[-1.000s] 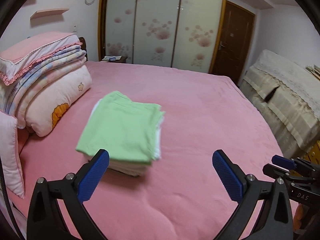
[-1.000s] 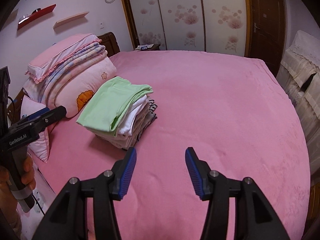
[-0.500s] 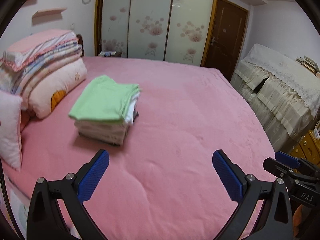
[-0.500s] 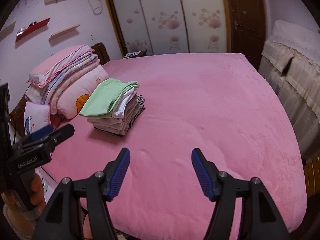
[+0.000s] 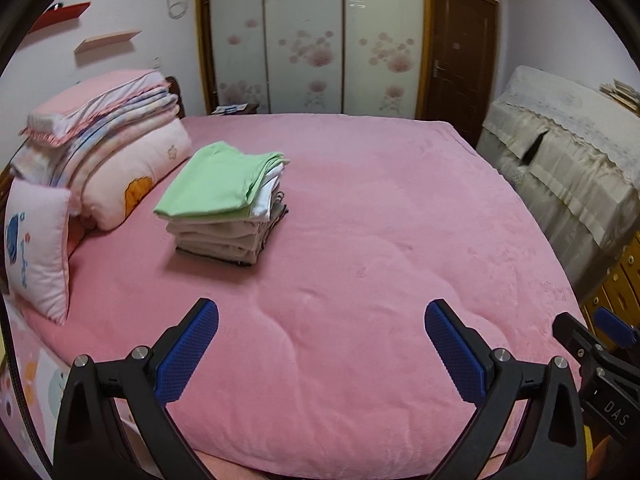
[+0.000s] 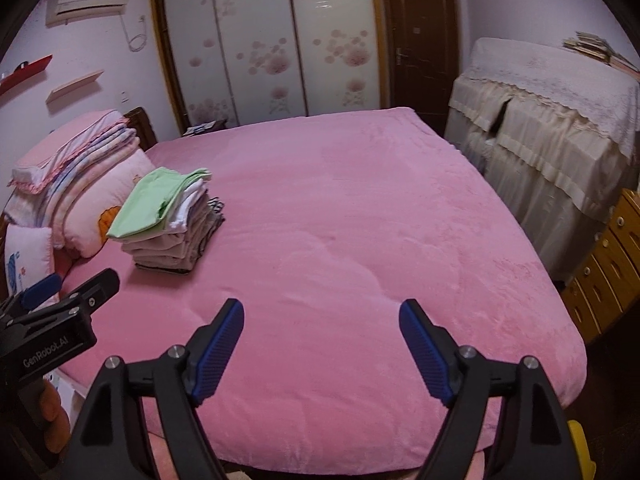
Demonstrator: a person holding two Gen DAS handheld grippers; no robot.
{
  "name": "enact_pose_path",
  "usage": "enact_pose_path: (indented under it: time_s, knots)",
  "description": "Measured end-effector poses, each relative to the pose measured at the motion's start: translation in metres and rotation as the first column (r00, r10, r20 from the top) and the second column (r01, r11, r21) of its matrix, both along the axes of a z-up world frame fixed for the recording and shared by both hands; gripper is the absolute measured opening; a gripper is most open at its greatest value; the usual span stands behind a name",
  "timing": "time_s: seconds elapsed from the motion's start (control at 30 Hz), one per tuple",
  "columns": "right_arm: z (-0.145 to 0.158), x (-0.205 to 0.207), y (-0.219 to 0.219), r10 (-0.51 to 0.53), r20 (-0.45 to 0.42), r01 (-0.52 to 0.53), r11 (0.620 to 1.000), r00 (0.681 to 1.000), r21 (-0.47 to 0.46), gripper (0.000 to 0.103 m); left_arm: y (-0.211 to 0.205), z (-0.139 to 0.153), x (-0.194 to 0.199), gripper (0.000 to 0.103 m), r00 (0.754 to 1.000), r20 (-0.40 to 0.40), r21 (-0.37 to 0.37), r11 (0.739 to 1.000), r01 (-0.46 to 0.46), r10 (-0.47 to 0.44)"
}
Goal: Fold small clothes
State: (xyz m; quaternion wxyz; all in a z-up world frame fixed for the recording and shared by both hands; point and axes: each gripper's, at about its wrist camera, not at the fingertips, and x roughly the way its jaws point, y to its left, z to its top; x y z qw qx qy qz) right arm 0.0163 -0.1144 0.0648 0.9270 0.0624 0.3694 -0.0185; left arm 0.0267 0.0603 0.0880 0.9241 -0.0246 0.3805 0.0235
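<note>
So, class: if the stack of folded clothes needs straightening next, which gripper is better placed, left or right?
Probably the left gripper. The stack lies on the left of the bed, nearer it. The right gripper sits further right. Both are open and empty.

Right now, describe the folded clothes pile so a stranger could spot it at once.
Find the pink bed, then its head end with the stacked pillows and quilts. Beside them stands the folded clothes pile: beige layers topped by a light green garment, the only green thing there.

Folded clothes stack (image 5: 228, 208), pink bed (image 5: 360, 240), jaws apart
</note>
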Motion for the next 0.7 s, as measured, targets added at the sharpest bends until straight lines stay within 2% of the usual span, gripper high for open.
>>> enact_pose_path:
  time_s: [0.23,0.53,0.7]
  knots:
    - [-0.01,-0.001,0.003,0.026,-0.015,-0.026,0.999,1.0,-0.018,0.081,-0.002,-0.014,-0.006,0.103,0.999,-0.048,-0.035,0.999,-0.018,0.017]
    - [-0.021,-0.007,0.012,0.071,-0.03,-0.071,0.997,0.997,-0.027,0.081,-0.013,-0.02,-0.021,0.103,0.999,-0.041,0.017,0.999,-0.027,0.028]
    - [-0.022,-0.01,0.008,0.074,-0.03,-0.075,0.997,0.997,-0.016,0.081,-0.017,-0.025,-0.026,0.103,0.998,-0.057,0.014,1.0,-0.011,0.011]
